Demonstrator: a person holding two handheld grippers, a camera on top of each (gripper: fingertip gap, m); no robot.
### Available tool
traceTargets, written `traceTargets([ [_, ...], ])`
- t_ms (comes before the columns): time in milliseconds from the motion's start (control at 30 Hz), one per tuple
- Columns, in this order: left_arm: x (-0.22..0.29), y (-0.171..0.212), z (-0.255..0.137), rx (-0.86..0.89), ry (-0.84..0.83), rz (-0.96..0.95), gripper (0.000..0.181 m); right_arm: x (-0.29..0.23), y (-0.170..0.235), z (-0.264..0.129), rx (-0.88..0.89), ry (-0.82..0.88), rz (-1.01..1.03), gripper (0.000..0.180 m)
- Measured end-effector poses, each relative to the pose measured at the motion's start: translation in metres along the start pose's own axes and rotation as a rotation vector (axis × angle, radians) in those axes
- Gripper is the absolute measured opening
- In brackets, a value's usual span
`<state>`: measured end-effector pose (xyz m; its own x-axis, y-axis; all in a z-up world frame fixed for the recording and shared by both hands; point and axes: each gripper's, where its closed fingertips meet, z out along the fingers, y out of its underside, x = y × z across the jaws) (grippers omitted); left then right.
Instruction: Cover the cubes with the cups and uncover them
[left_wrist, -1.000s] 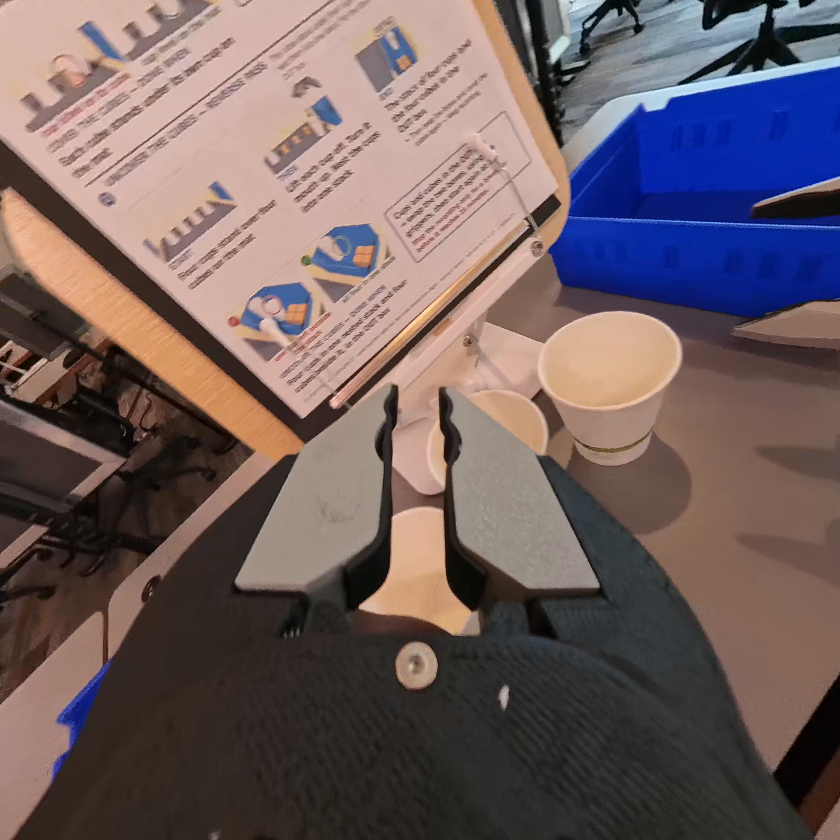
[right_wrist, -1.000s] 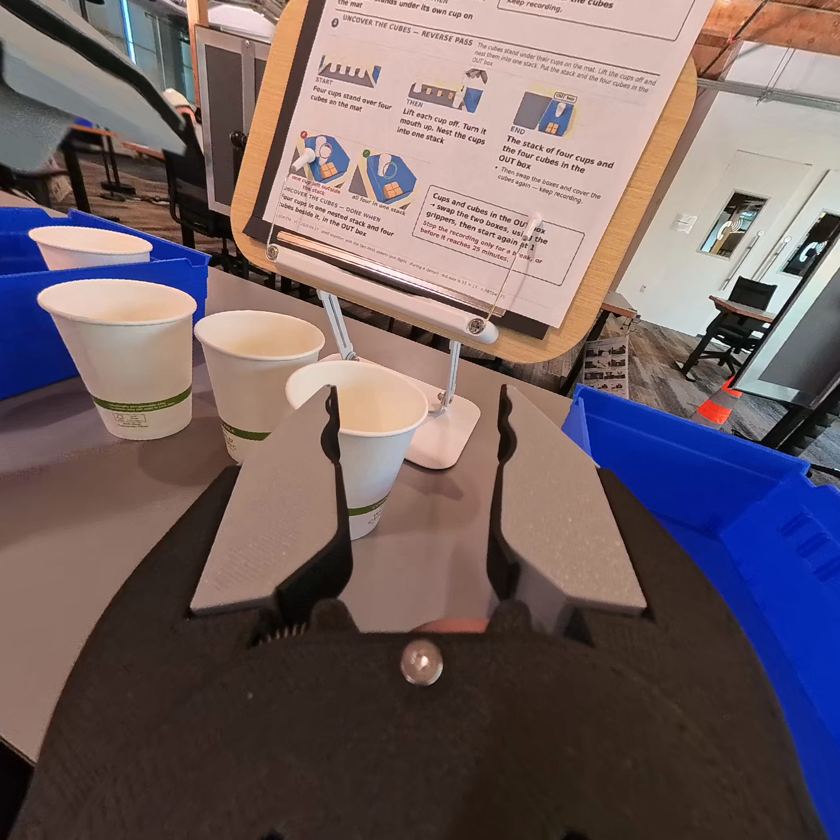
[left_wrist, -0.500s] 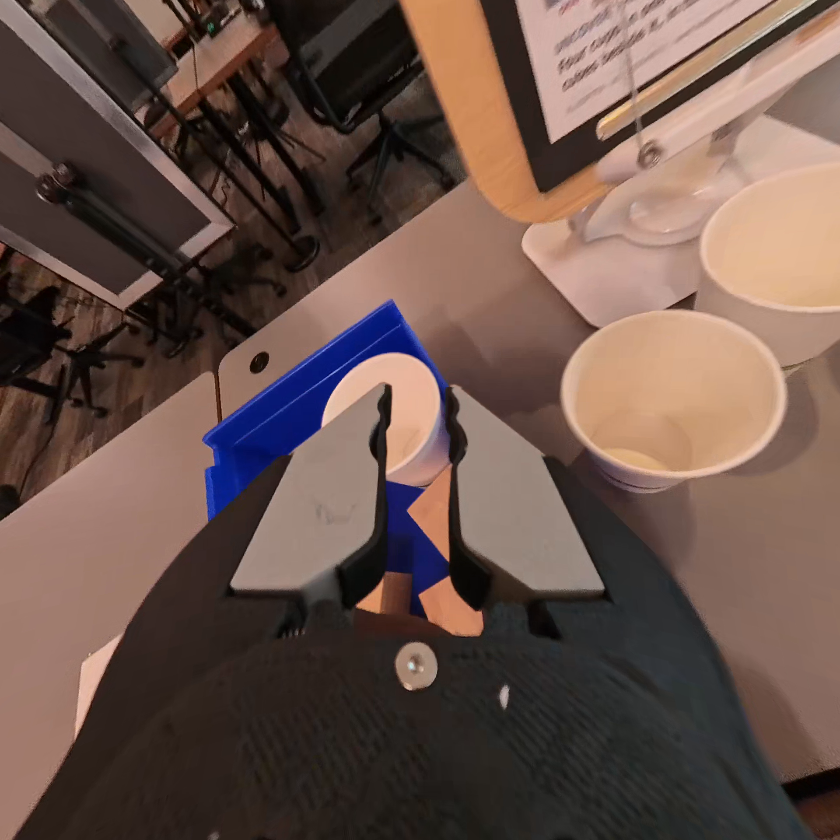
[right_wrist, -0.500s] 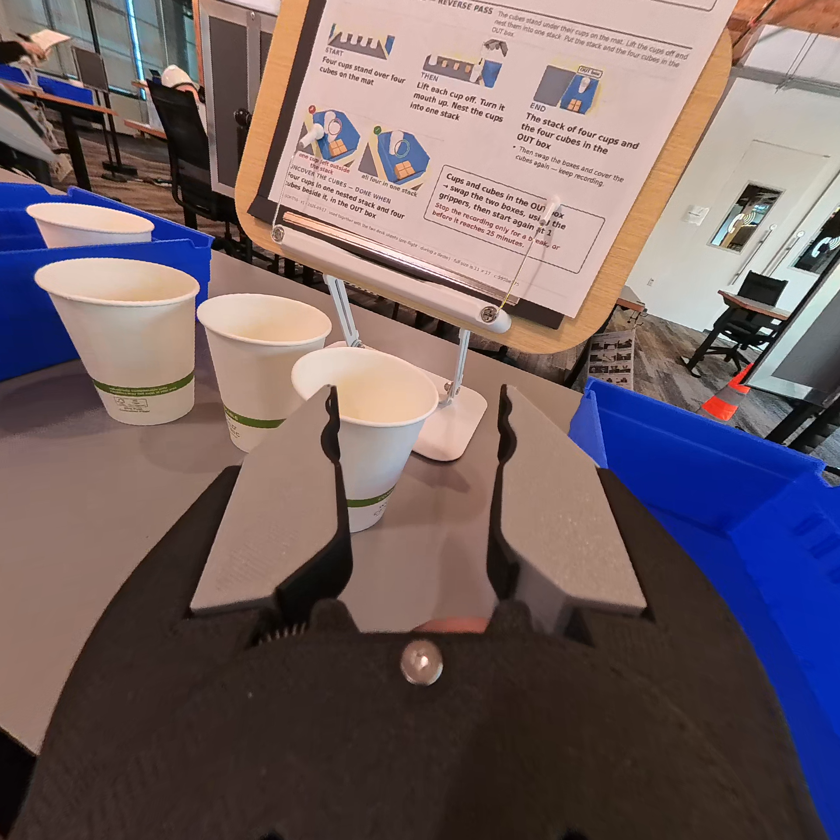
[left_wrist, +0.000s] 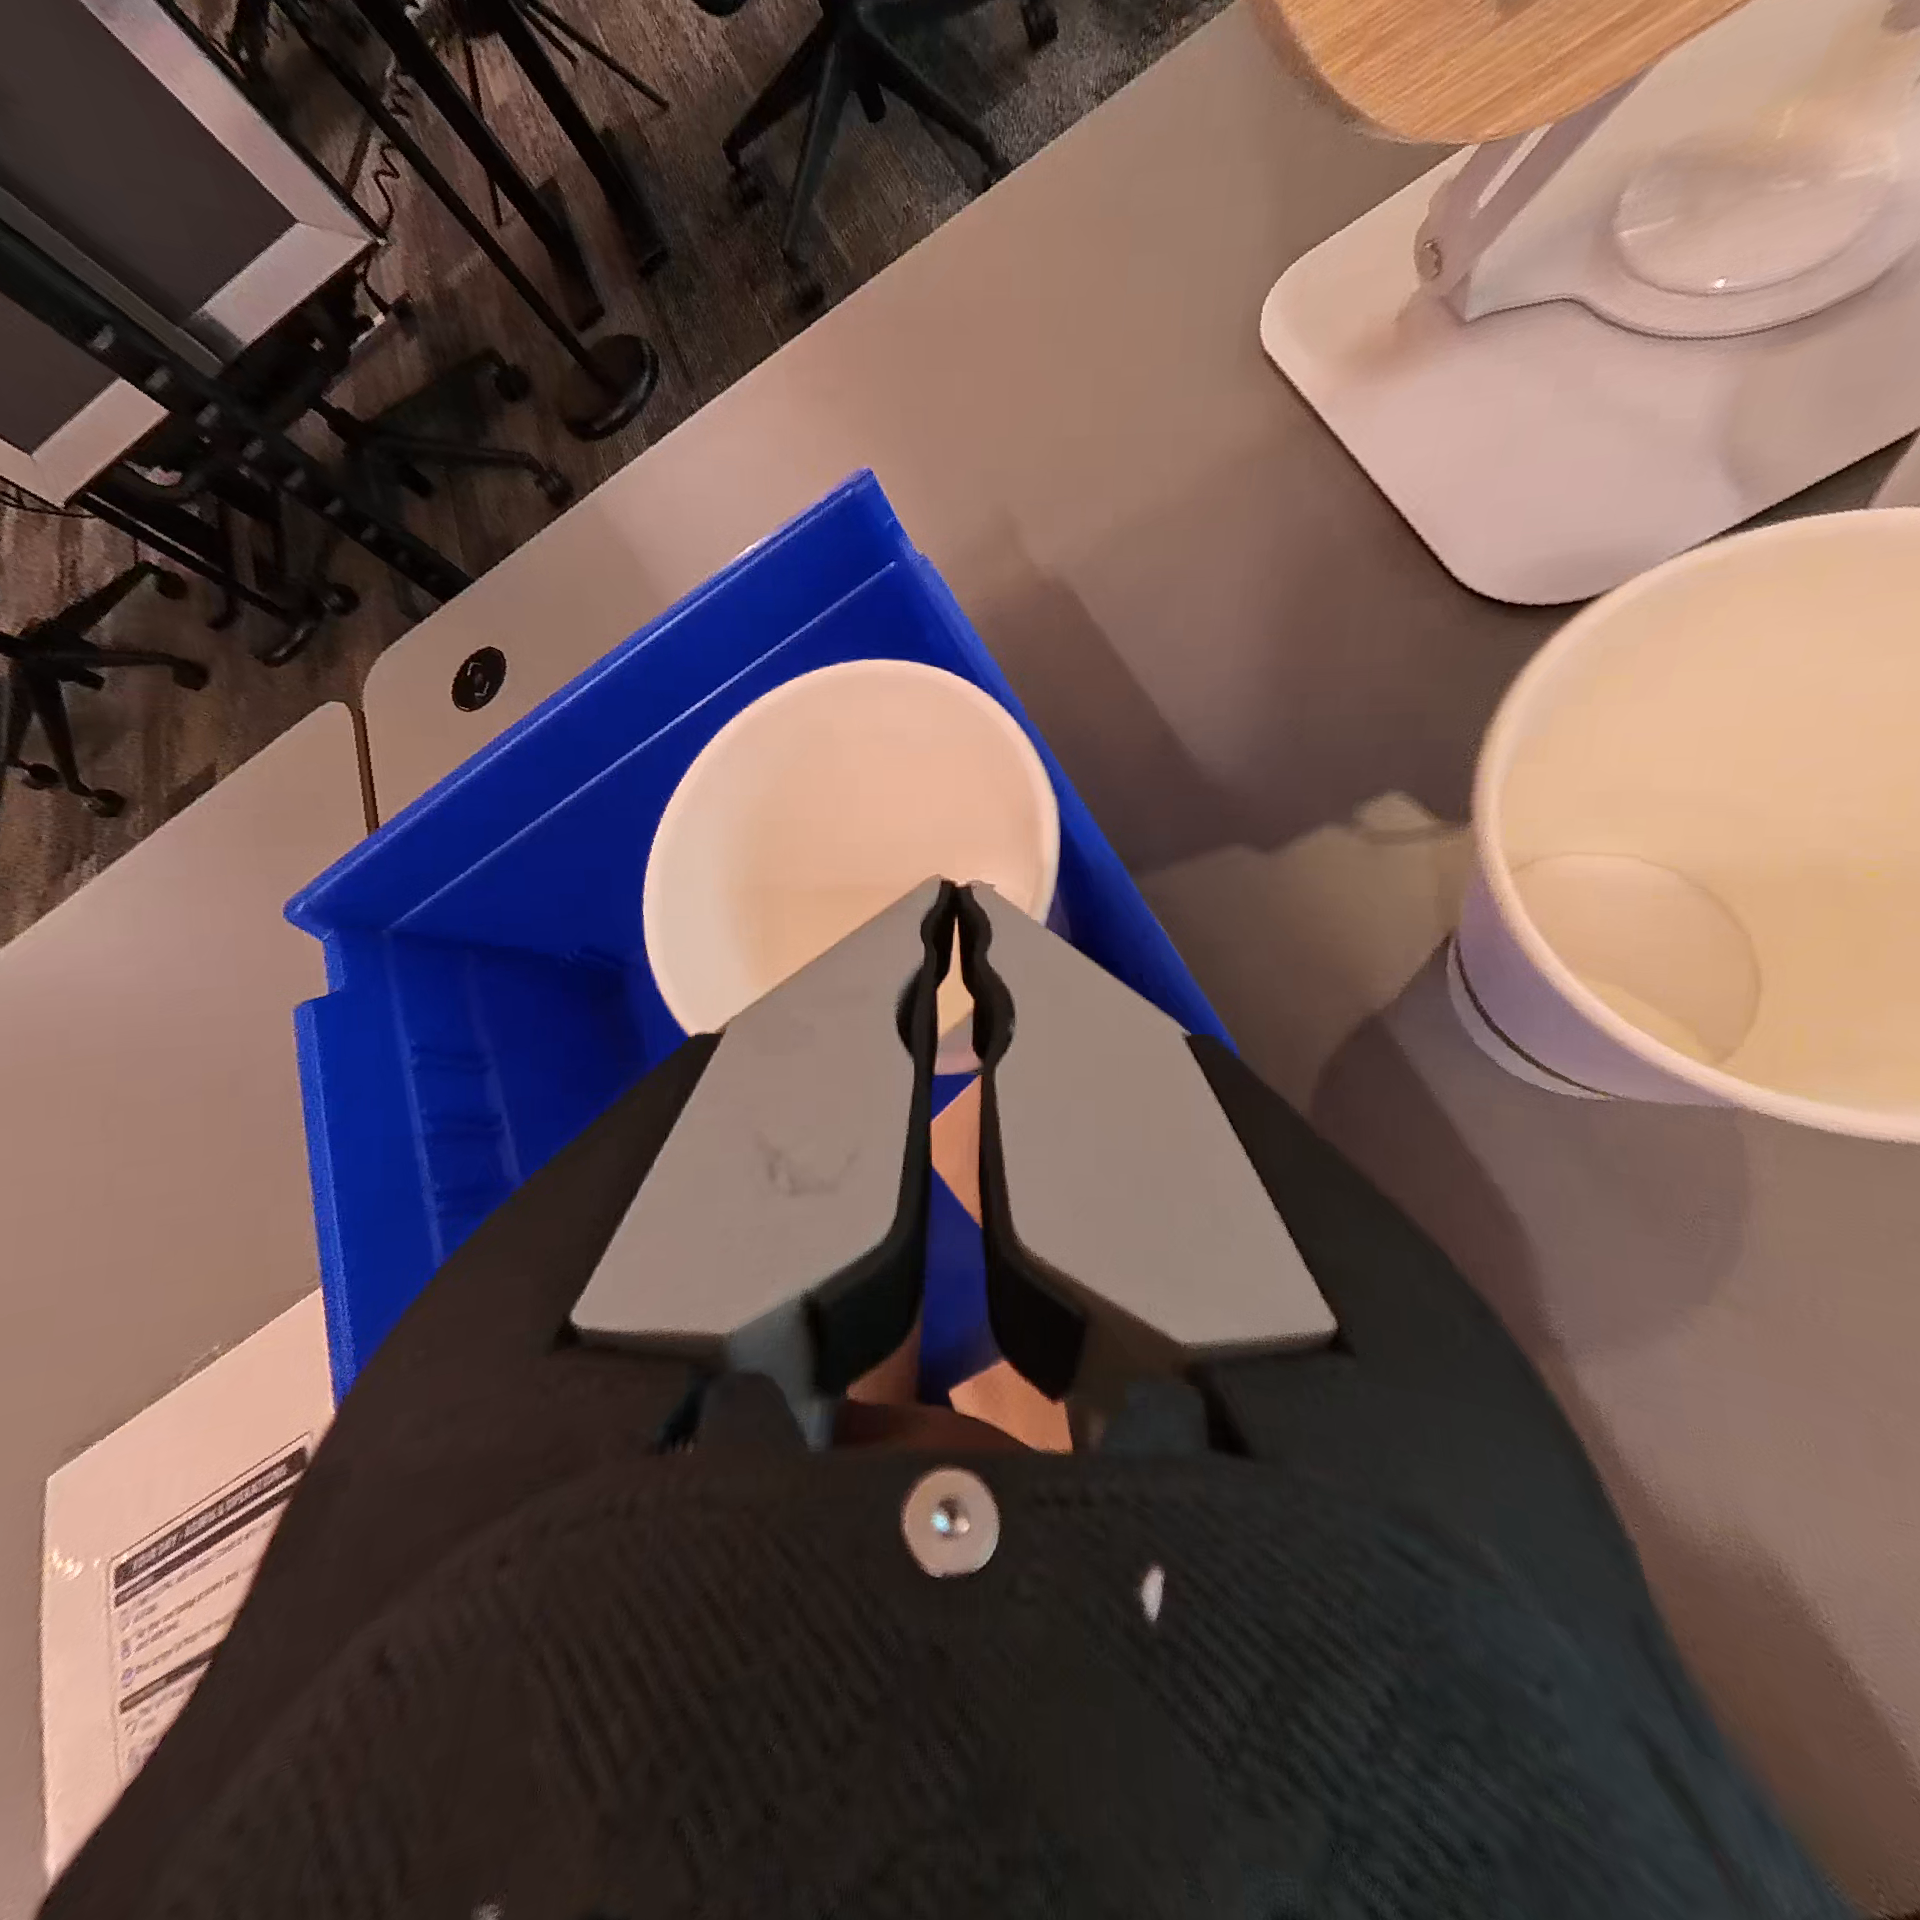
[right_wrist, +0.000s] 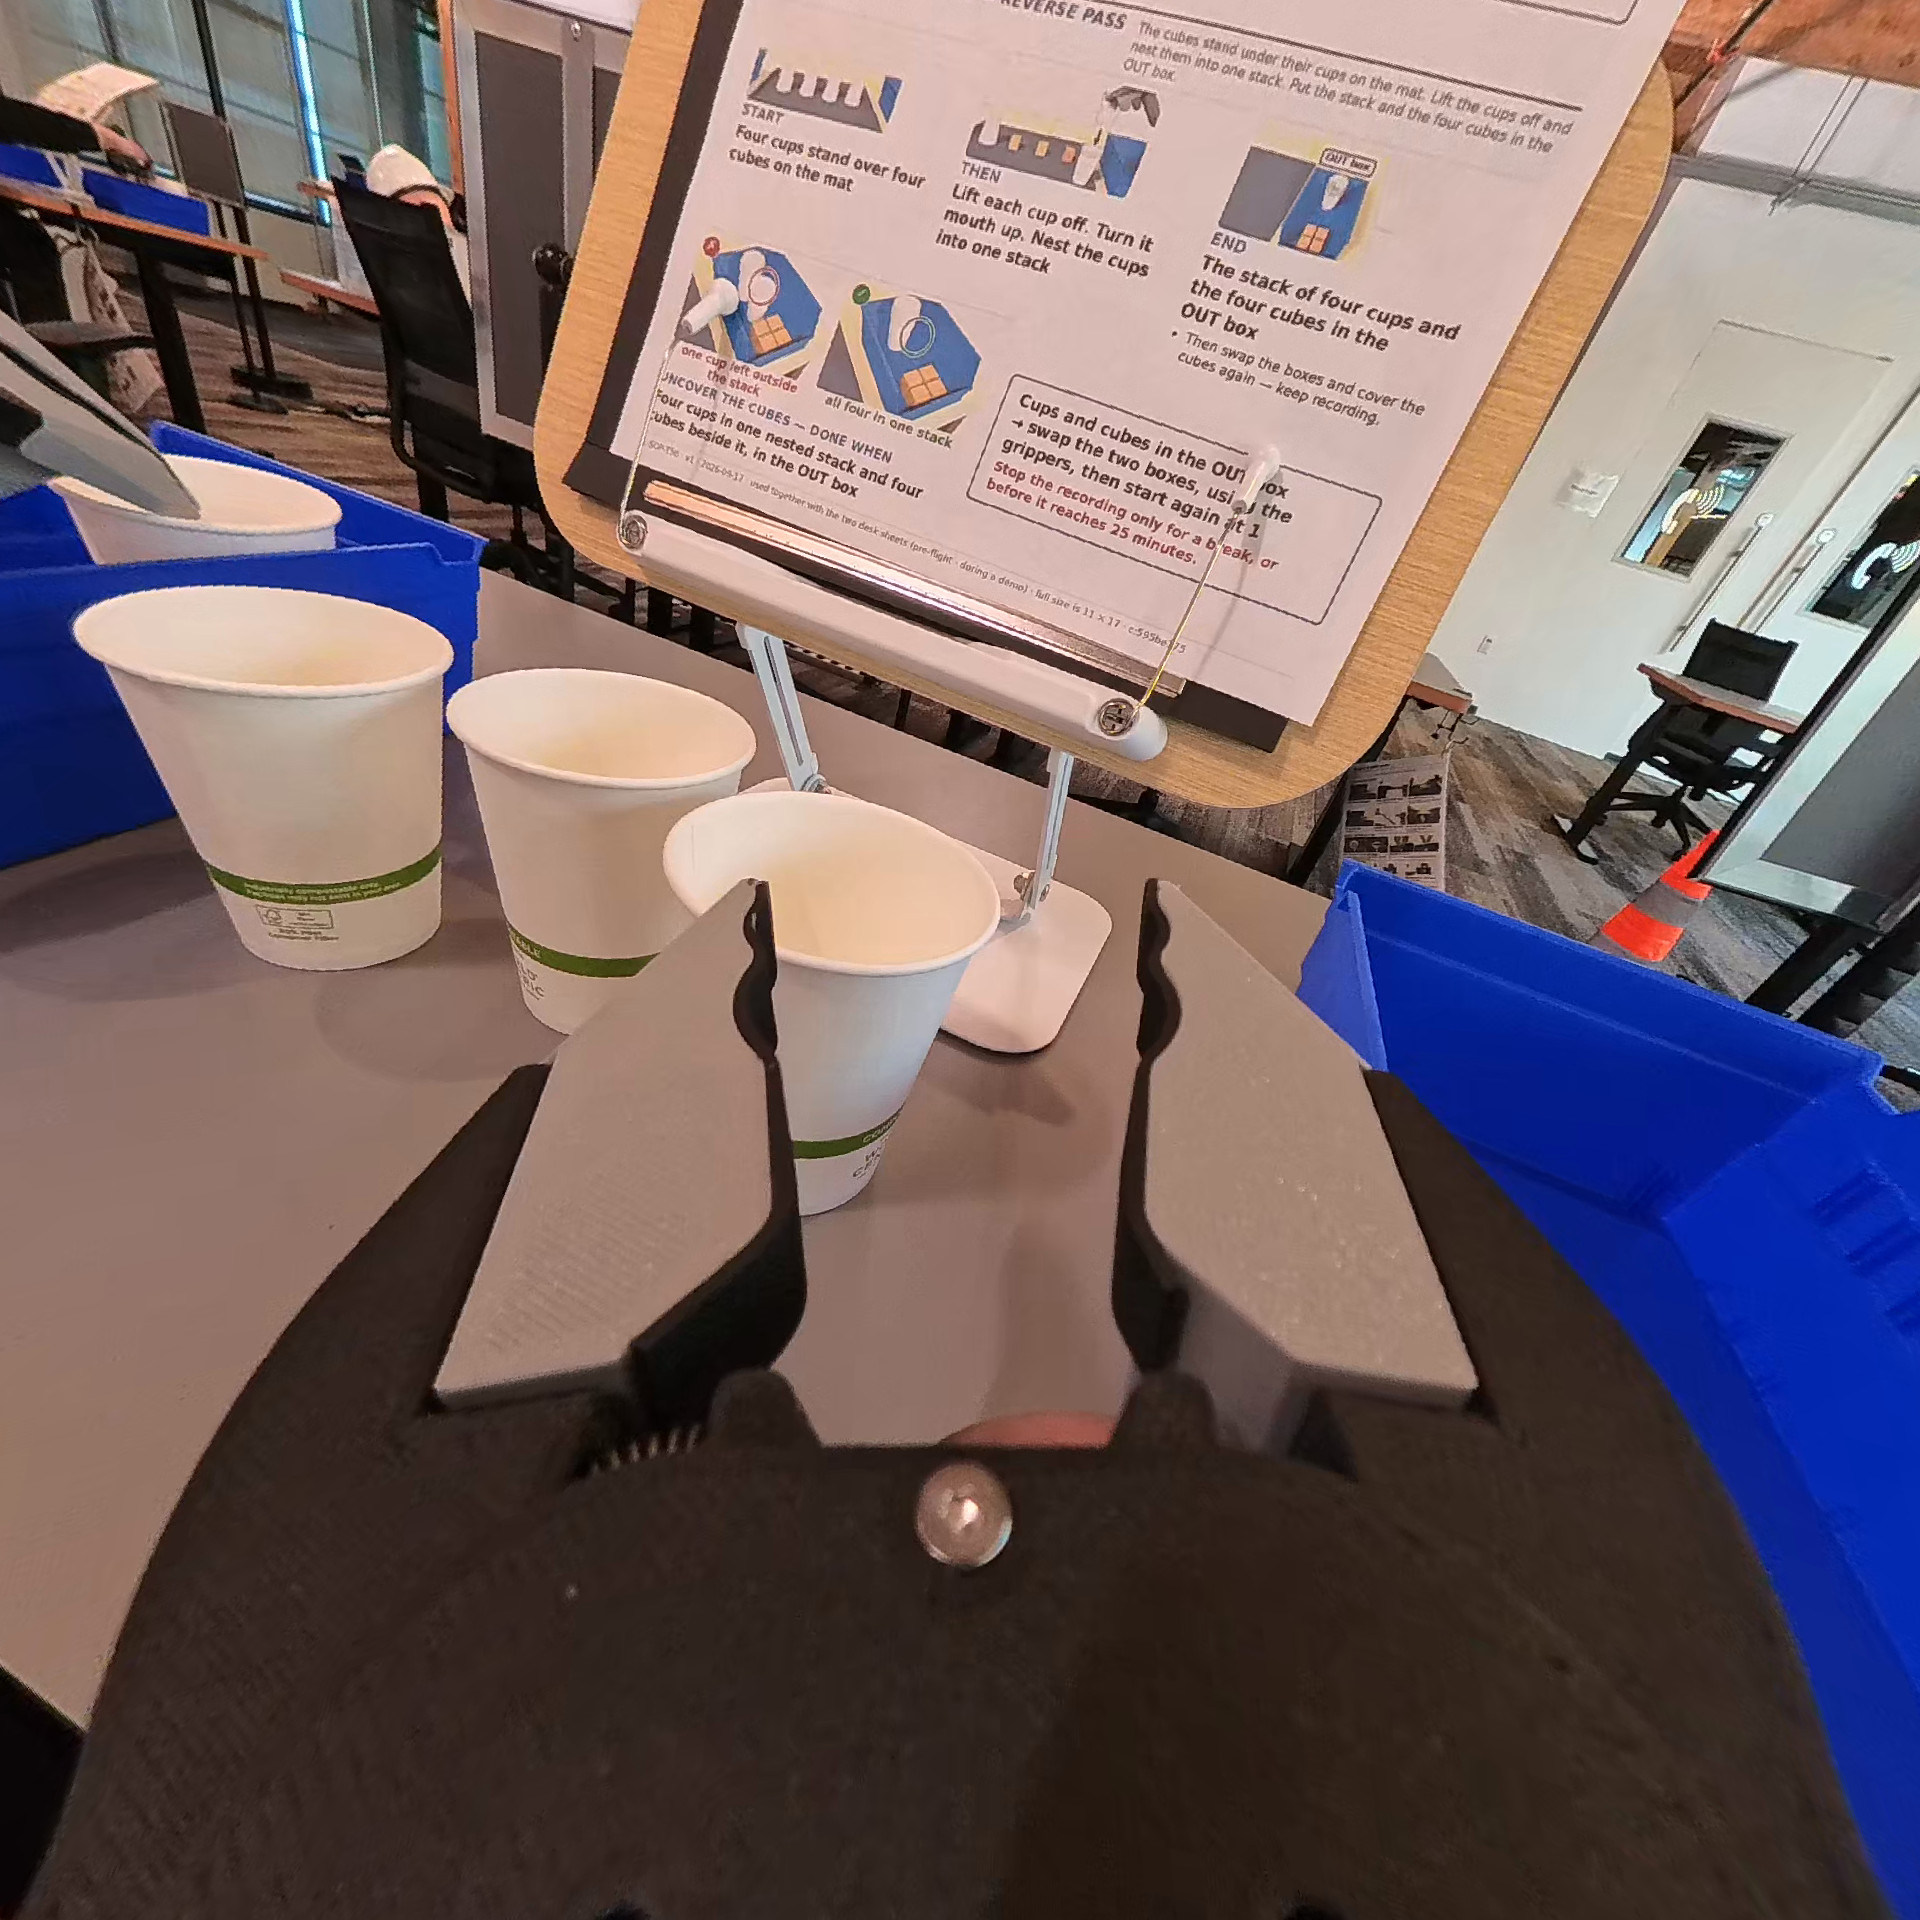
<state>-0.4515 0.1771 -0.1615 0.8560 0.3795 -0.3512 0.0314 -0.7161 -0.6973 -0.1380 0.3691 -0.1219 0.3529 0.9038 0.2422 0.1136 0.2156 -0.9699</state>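
My left gripper (left_wrist: 956, 891) is shut on the near rim of a white paper cup (left_wrist: 831, 821) that stands mouth up in a blue bin (left_wrist: 416, 1039). Tan wooden cubes (left_wrist: 966, 1132) show through the slit between the fingers, lying in that bin. The right wrist view shows the same cup (right_wrist: 239, 509) with a left finger (right_wrist: 94, 457) reaching into it. My right gripper (right_wrist: 956, 904) is open and empty, hovering just in front of the nearest of three upright cups (right_wrist: 873, 987), (right_wrist: 592, 810), (right_wrist: 281, 769) on the grey mat.
A document stand (right_wrist: 1039, 312) with a white base (right_wrist: 1029, 987) stands behind the cups. A second blue bin (right_wrist: 1610, 1091) sits at the right. One mat cup (left_wrist: 1714, 831) is close to the right of my left gripper. A paper sheet (left_wrist: 156, 1558) lies left of the bin. The left gripper's tips are roughly 35 cm from the right gripper's.
My left gripper swung left from the stand, dropped down to the bin, and closed on the cup's rim. My right gripper stayed open and moved only slightly.
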Motion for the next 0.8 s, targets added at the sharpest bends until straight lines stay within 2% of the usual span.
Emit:
traceTargets([
  [233, -0.001, -0.014, -0.015, 0.061, 0.005, -0.012, 0.0, 0.0, 0.0, 0.0, 0.0, 0.0, 0.0, 0.068],
  [400, 0.003, -0.01, -0.014, 0.034, 0.024, -0.006, 0.0, -0.002, 0.001, 0.0, -0.002, -0.004, -0.005, 0.068],
  [467, 0.005, -0.007, -0.01, 0.02, 0.029, -0.006, 0.016, -0.002, 0.0, 0.0, -0.002, -0.005, -0.007, 0.068],
  [567, 0.008, -0.007, -0.009, 0.014, 0.038, -0.006, 0.022, -0.001, 0.0, 0.0, -0.001, -0.004, -0.004, 0.068],
  [633, 0.01, -0.005, -0.008, 0.003, 0.048, -0.003, 0.019, -0.001, -0.001, 0.0, 0.001, -0.002, -0.004, 0.068],
  [700, 0.008, 0.0, -0.005, -0.014, 0.037, 0.006, 0.003, -0.001, -0.001, 0.0, 0.001, -0.002, -0.004, 0.068],
  [800, 0.005, -0.001, -0.002, -0.002, 0.038, -0.016, 0.002, -0.001, -0.001, 0.0, 0.002, -0.003, -0.005, 0.068],
])
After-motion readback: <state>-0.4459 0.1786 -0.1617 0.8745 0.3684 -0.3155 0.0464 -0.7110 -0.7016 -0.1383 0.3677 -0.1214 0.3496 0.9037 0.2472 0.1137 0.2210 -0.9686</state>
